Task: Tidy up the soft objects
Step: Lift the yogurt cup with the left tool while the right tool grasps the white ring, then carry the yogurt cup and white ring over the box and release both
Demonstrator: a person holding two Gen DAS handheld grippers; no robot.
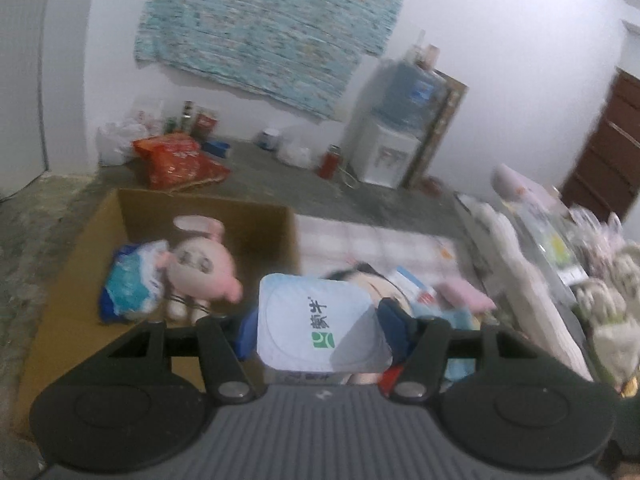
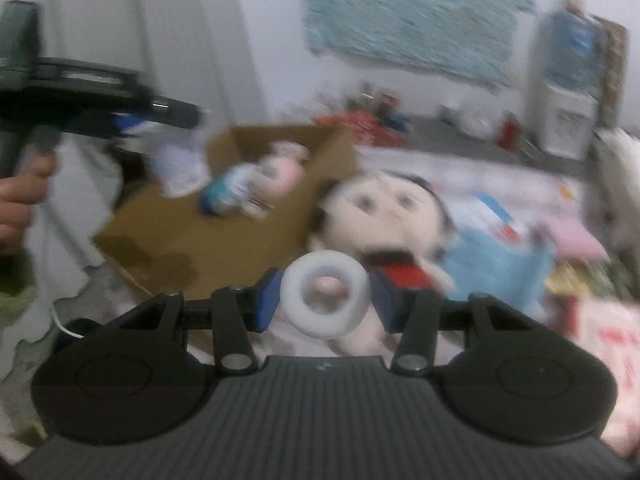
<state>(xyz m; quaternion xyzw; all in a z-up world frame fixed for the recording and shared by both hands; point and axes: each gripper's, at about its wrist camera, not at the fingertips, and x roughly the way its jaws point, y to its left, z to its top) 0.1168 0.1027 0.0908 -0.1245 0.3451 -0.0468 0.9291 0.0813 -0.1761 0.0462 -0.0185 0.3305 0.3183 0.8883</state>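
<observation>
Left tool (image 1: 320,328) clamped on white pouch (image 1: 316,320) — right tool (image 2: 325,300) on white ring (image 2: 325,300).

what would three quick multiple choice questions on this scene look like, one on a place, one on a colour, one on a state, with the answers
1. Where is the pink plush?
A. on the bed
B. inside the cardboard box
C. on the water dispenser

2. What colour is the ring that the right gripper holds?
A. red
B. black
C. white

3. What is the state of the left gripper?
A. shut on the white pouch
B. open with nothing between its jaws
C. lying on the floor

Answers:
1. B, the pink plush lies inside the box beside a blue and white packet.
2. C, the ring between the blue pads is white in the right wrist view.
3. A, the pouch with the green logo sits gripped between the jaws in the left wrist view.
</observation>
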